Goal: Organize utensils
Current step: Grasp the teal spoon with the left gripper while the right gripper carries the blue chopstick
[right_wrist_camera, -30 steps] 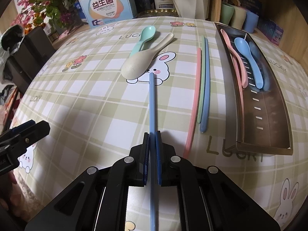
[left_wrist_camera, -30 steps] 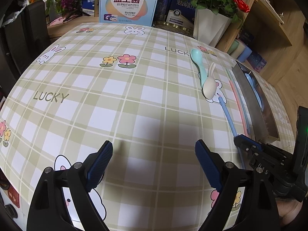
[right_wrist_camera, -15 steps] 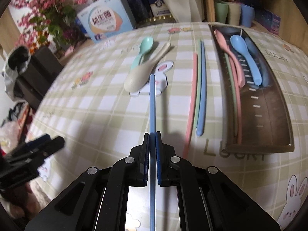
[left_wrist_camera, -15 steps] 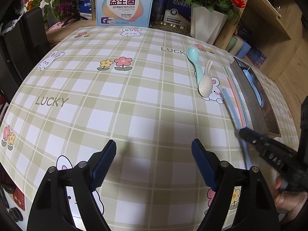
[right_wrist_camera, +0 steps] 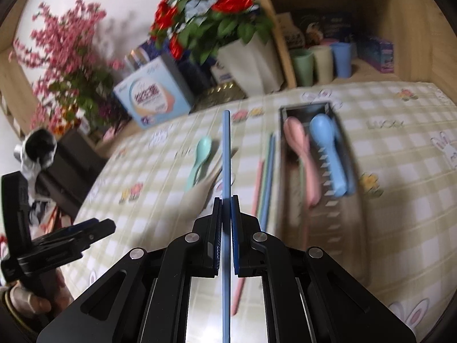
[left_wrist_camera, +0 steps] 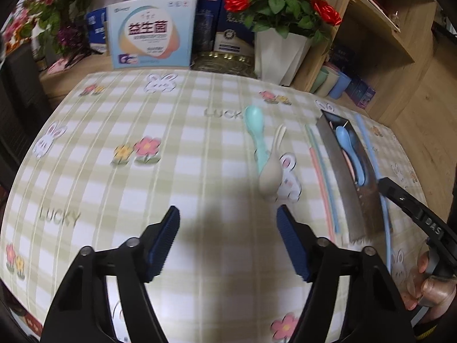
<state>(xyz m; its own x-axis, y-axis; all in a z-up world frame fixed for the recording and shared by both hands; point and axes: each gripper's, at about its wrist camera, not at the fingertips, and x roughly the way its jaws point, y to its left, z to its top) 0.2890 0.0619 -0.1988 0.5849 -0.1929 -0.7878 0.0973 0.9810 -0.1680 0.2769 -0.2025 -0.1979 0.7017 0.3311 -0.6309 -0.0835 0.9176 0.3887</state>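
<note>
Left wrist view
Left gripper [left_wrist_camera: 227, 243]: jaws spread with nothing between them, and they have just been closing in; it hangs above bare tablecloth [left_wrist_camera: 114, 188].
Spoons on cloth: a mint spoon [left_wrist_camera: 255, 131] and a beige spoon [left_wrist_camera: 271, 171] lie side by side, touching, ahead and to the right of the gripper.
Loose chopsticks: a pink chopstick [left_wrist_camera: 320, 183] and a blue one just beside it lie near the tray's left wall.
Tray [left_wrist_camera: 342, 180]: a long dark tray at right, with a blue spoon [left_wrist_camera: 350, 151] inside.
Right gripper [left_wrist_camera: 382, 184]: seen from the side at the right edge, over the tray's near end.

Right wrist view
Right gripper [right_wrist_camera: 226, 211]: jaws pressed together on a blue chopstick [right_wrist_camera: 226, 154], which is lifted off the cloth and sticks straight ahead, its tip over the cloth left of the tray.
Tray contents: a pink spoon [right_wrist_camera: 300, 148] and the blue spoon lie lengthwise, with what looks like a pink chopstick beside them; motion blur hides the rest.
Left gripper here: low at left, well apart from the utensils.

Step in hand: carrying the pinched chopstick toward the tray, by my reading.
Next move calls for: swinging the chopstick right until it lines up with the tray's length, lowering it beside the spoons, then letting go. The spoons and loose chopsticks on the cloth are yet to be put away.
</note>
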